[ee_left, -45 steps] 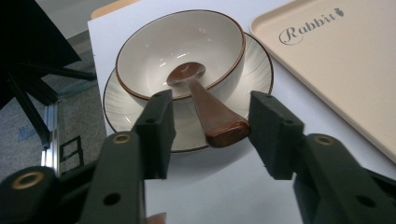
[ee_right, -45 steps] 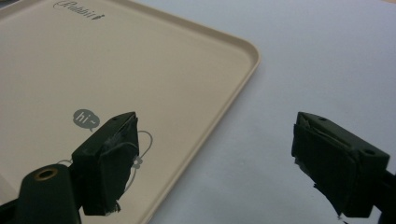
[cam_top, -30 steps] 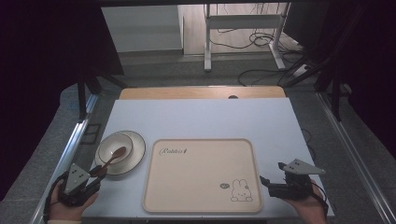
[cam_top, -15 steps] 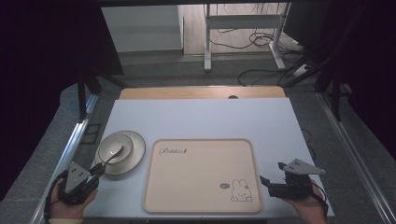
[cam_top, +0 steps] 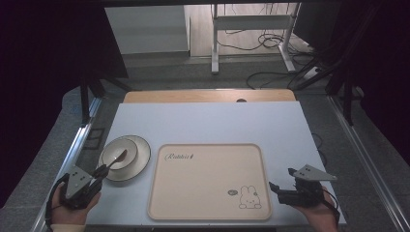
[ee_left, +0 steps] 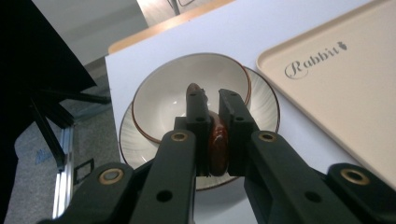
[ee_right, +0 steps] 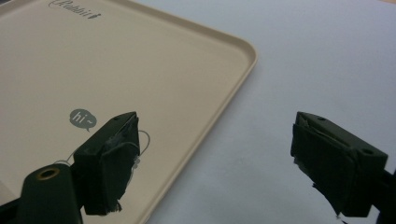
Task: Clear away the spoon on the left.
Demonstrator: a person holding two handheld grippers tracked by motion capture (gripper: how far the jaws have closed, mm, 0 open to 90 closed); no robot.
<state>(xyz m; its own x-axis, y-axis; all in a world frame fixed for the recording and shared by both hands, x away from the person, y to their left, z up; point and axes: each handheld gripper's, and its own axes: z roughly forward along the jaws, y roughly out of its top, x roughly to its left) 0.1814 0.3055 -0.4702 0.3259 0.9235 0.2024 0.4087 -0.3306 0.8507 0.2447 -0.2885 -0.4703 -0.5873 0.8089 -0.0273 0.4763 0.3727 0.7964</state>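
Note:
A white bowl [cam_top: 126, 147] sits on a ribbed white plate [cam_top: 141, 161] at the table's left. A glossy brown spoon [cam_top: 116, 158] reaches from the bowl toward the front left, its handle [ee_left: 218, 144] clamped between the jaws of my left gripper [cam_top: 100, 171]. In the left gripper view that gripper [ee_left: 212, 100] hangs over the bowl [ee_left: 163, 95] and the near rim of the plate [ee_left: 267, 108]. My right gripper [cam_top: 283, 180] stands open and holds nothing beside the right edge of the beige tray [cam_top: 203, 193]. One jaw of the right gripper [ee_right: 215, 154] hovers over the tray [ee_right: 116, 70].
The beige tray, printed with "Rabbit" and a small rabbit [cam_top: 250, 197], lies in the middle of the pale blue table [cam_top: 217, 123]. A wooden strip [cam_top: 208, 95] runs along the far edge. Metal rails and cables lie on the floor beyond.
The spoon has shifted a little in the bowl as my left gripper turned slightly with it. The right gripper has stayed where it was.

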